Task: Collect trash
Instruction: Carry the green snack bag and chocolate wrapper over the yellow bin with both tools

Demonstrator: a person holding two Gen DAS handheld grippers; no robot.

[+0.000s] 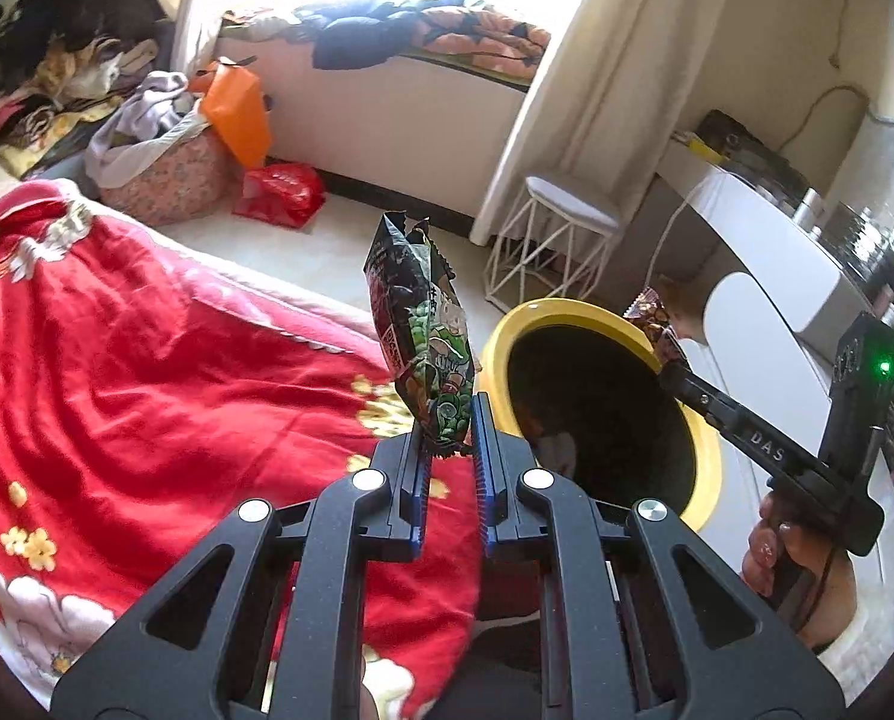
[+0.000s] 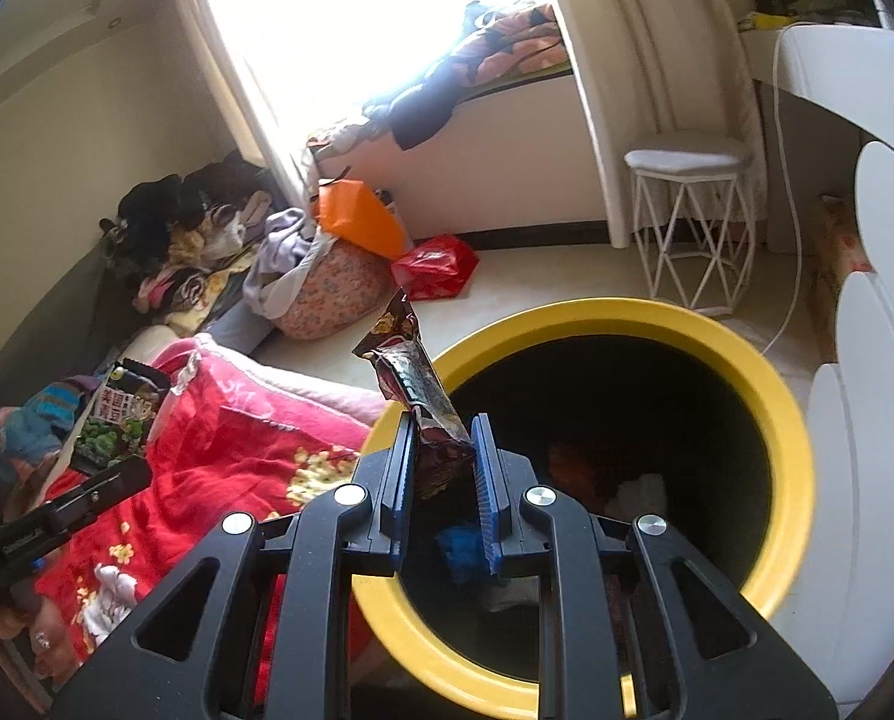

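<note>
A bright bedroom with a sunlit window seat at the far side; clothes are heaped at the far left, and a bed (image 1: 147, 390) under a red floral blanket fills the left. Over its near edge the left tool (image 1: 450, 438) is clamped on the bottom of a green pea snack bag (image 1: 426, 348), which stands upright just left of the bin. The yellow-rimmed trash bin (image 2: 777, 396) sits right of the bed, dark inside, with some scraps already at the bottom. The right tool (image 2: 444, 456) is clamped on the lower end of a brown snack wrapper (image 2: 414, 378), held above the bin's left rim. Both packets look torn open, glossy and crinkled: probably nearly weightless, limp and slippery, best pinched at a flattened sealed end. A white stool (image 2: 690, 222) and a desk stand far right.
</note>
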